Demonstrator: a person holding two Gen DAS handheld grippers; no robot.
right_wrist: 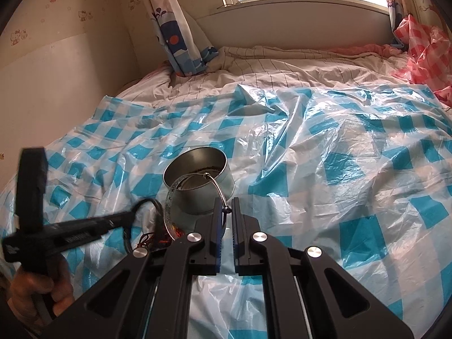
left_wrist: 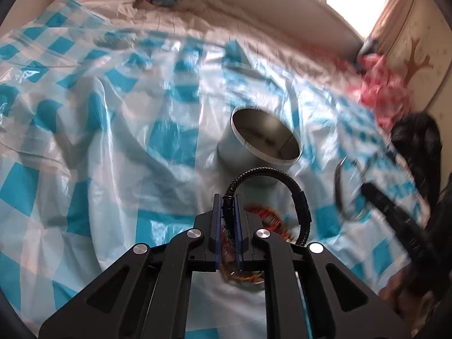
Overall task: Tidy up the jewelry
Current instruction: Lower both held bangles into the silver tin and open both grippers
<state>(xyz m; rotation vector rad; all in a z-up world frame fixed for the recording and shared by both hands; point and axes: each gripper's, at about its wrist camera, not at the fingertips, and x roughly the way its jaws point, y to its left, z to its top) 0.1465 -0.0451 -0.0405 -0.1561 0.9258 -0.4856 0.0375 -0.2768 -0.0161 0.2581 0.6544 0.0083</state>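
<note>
Left hand-held gripper (left_wrist: 228, 197) pinching black braided bracelet (left_wrist: 282, 195) w/ narrow jaws, just before metal tin (left_wrist: 254, 152) on bed; light, springy, grippy; holding at end; right hand-held gripper (right_wrist: 225, 202) clamping thin silver bangle (right_wrist: 195, 195); stiff, slippery.
</note>
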